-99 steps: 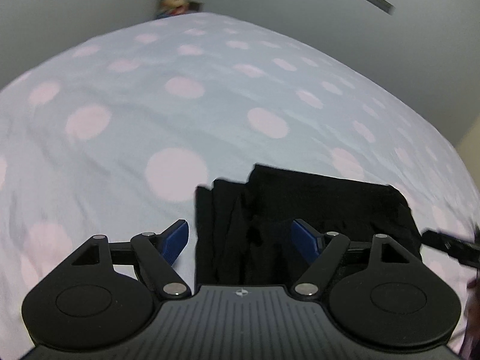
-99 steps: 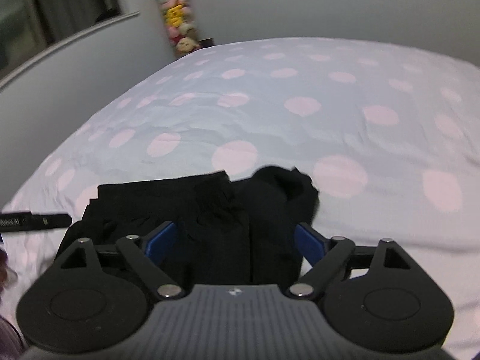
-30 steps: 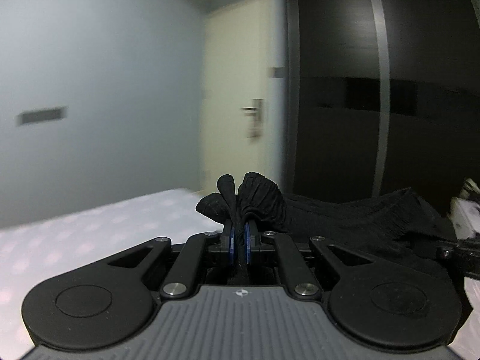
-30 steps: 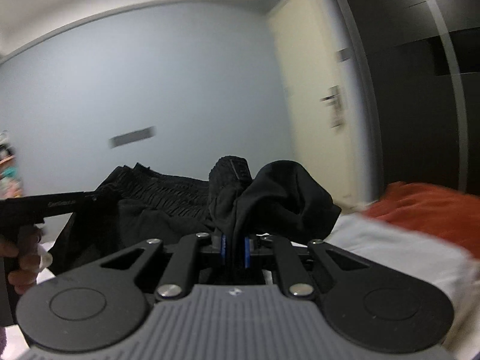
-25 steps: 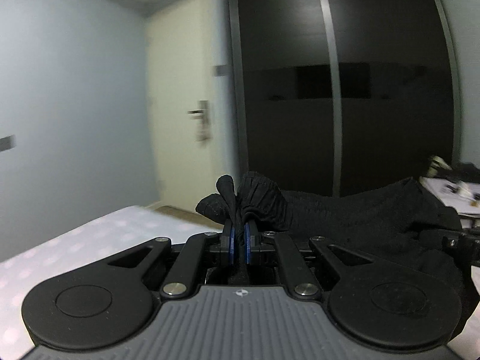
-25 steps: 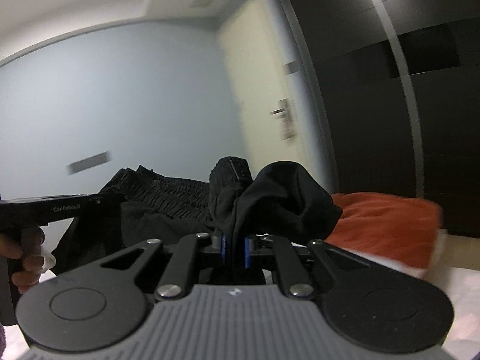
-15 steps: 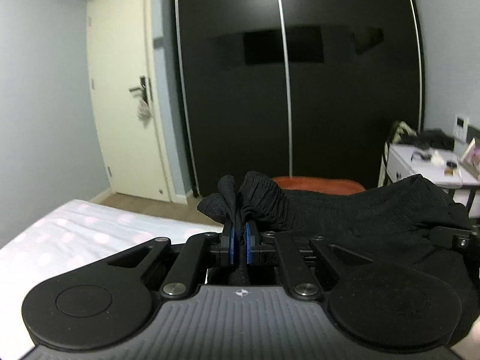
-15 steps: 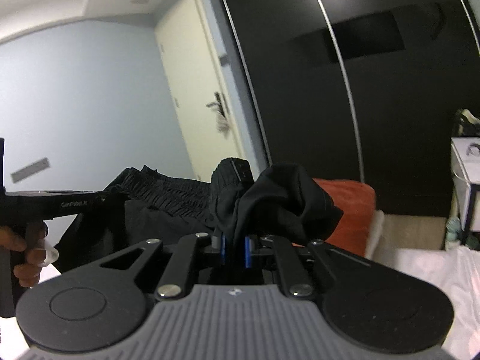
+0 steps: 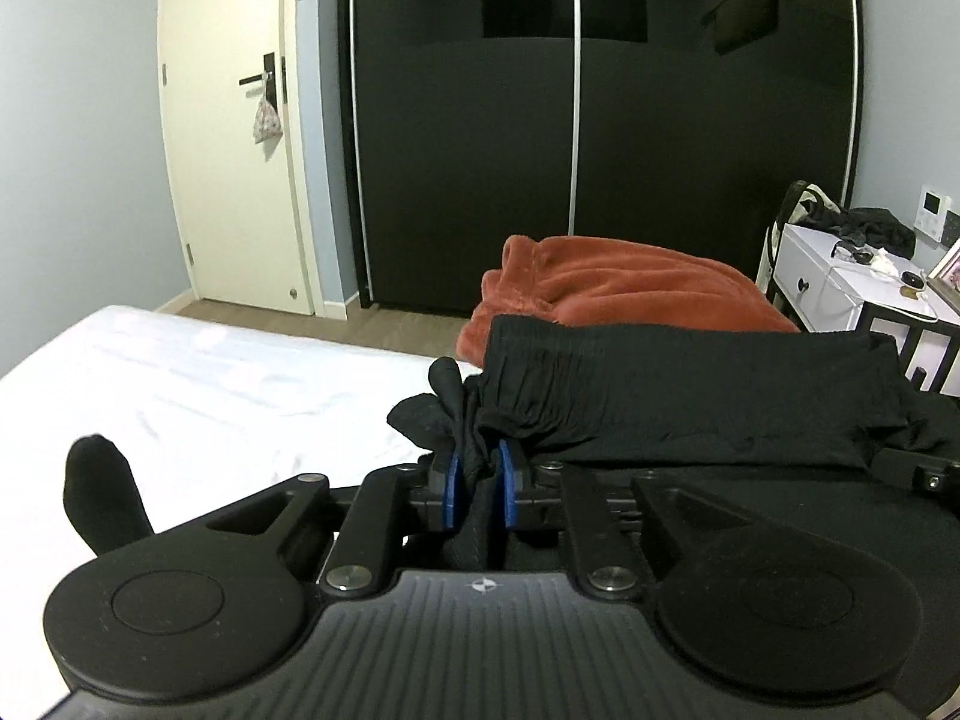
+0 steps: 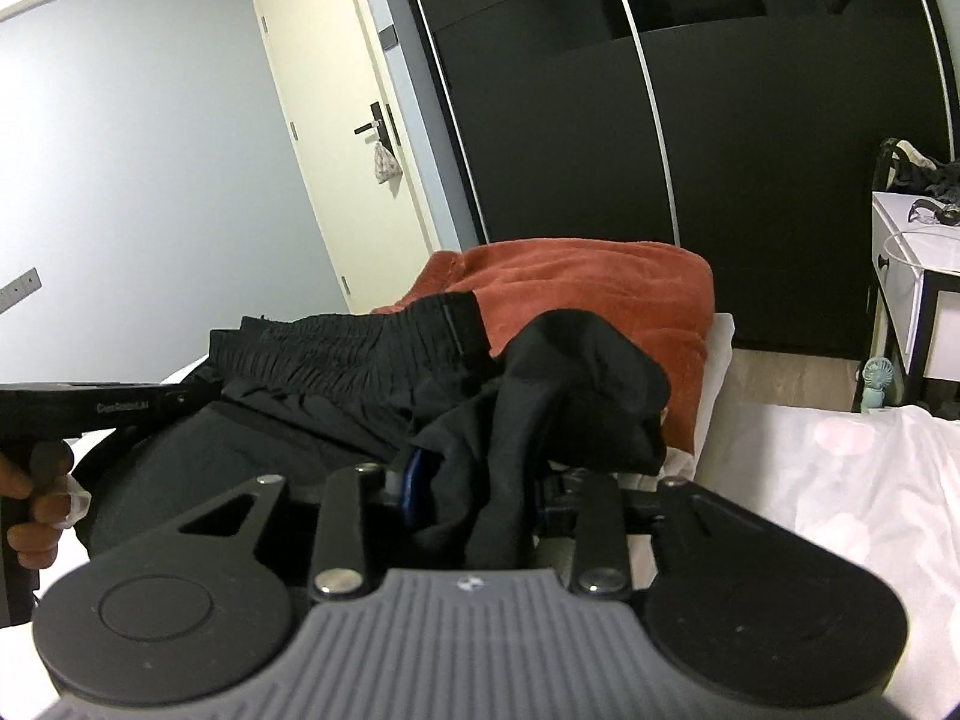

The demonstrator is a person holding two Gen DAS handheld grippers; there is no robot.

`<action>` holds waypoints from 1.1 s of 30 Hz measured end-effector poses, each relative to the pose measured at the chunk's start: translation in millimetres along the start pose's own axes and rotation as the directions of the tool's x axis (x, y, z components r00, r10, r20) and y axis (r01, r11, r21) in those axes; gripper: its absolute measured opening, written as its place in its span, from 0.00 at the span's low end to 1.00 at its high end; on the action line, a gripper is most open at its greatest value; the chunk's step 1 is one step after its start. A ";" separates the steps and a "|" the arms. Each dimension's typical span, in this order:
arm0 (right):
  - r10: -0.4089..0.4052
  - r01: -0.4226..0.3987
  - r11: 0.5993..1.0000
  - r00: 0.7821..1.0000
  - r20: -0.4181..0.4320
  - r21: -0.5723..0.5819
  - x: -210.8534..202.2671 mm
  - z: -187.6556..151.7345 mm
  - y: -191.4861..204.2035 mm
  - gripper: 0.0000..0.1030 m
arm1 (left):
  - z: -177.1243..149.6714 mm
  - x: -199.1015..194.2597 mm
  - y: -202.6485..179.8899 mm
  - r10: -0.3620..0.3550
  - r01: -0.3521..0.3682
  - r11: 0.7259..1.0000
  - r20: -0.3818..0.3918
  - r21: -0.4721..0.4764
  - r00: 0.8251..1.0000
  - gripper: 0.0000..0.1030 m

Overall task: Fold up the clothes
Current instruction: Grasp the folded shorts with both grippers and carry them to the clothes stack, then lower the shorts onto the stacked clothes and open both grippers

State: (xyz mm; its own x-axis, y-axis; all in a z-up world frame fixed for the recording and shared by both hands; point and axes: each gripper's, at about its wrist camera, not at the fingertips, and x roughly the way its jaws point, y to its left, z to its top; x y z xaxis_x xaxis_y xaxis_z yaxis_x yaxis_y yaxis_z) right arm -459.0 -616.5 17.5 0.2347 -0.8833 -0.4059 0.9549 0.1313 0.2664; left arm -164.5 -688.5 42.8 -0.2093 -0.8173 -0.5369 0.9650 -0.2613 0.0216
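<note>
Bedroom, dim light: tall black sliding wardrobe [image 9: 600, 138] across the far wall, cream door with a dark lever handle [image 9: 234, 138] to its left, a small patterned pouch [image 9: 267, 120] hanging from the handle. White bed sheet with faint pink dots [image 9: 198, 396] fills the foreground. White desk with black legs [image 9: 852, 294] at the right edge, carrying dark clutter too small to identify.

Item 1: rust-orange fleece blanket, bunched [image 9: 624, 288], at the far end of the bed in front of the wardrobe.

Item 2: black folded garment with a gathered elastic waistband [image 9: 690, 390], stretched between the two claws, its far edge overlapping the blanket in the left wrist view. Same garment in the right wrist view [image 10: 360, 348], waistband ribbing facing the camera, a loose black lobe draped over the right claw.

Item 3: left claw [image 9: 478, 483], blue pads spreading apart; a thin bunch of the black fabric stands between them, a gap showing beside it on each side.

Item 4: right claw [image 10: 474, 492], jaws likewise spreading; black cloth hangs between and over them, covering most of the pads, so contact cannot be judged.

Item 5: person's left hand [image 10: 30, 504] on the left tool's grip, seen at the left edge of the right wrist view.

Item 6: black rounded shape [image 9: 102, 492] at lower left of the left wrist view, unidentified.
</note>
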 end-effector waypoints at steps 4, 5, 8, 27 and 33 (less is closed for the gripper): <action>-0.003 0.003 1.000 1.000 0.000 0.004 -9.7 5.3 -1.2 0.42 | 10.5 -14.0 -1.8 0.021 -0.021 1.000 0.007 -0.011 1.000 0.17; -0.005 0.005 1.000 1.000 0.003 0.009 -12.6 7.5 -3.1 0.45 | 13.6 -17.3 -3.9 0.032 -0.032 0.999 0.011 -0.007 0.999 0.20; -0.018 0.017 1.000 0.999 0.032 0.022 -29.3 9.2 -7.3 0.56 | 23.0 -38.3 -5.4 0.066 -0.066 0.998 0.034 -0.001 0.997 0.29; 0.139 -0.129 0.987 0.984 0.109 -0.097 -156.2 23.8 32.6 0.90 | 9.7 -190.1 -83.2 0.225 -0.214 0.974 0.176 -0.078 0.958 0.74; 0.119 -0.109 0.986 0.990 0.076 -0.127 -175.2 12.5 36.1 0.93 | -20.5 -200.4 -100.2 0.250 -0.222 0.958 0.151 -0.180 0.956 0.74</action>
State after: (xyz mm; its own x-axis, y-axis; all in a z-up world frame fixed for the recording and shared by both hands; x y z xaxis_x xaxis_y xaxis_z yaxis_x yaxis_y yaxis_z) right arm -467.8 -462.6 109.1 0.3320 -0.8931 -0.3037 0.9391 0.2826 0.1955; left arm -216.0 -488.1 131.0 0.0175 -0.9247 -0.3803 0.9997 0.0237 -0.0116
